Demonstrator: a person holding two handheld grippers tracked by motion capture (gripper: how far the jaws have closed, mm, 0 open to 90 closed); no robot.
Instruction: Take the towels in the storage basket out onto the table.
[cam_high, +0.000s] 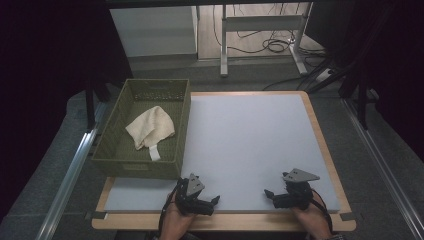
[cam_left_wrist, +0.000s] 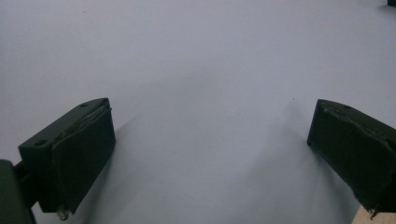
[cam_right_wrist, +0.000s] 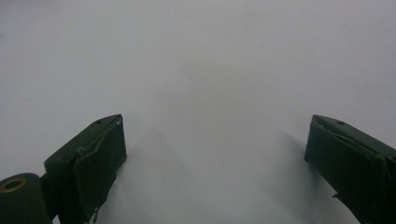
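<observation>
A cream cloth (cam_high: 149, 129) with a white tag lies bunched inside an olive woven basket (cam_high: 114, 153) at the table's left. My left gripper (cam_high: 214, 202) rests near the front edge, just in front of the basket's near right corner, held in a hand. Its jaws stand wide apart over the bare white mat (cam_left_wrist: 205, 70), nothing between them. My right gripper (cam_high: 270, 194) lies near the front right, pointing left, also in a hand. Its jaws are spread wide over the mat (cam_right_wrist: 210, 70) and hold nothing.
The white mat (cam_high: 250, 145) covers a wooden-edged table (cam_high: 320, 135). The basket sits on the mat's left side, partly overhanging it. Beyond the table are a desk frame (cam_high: 260, 30) and cables on the floor.
</observation>
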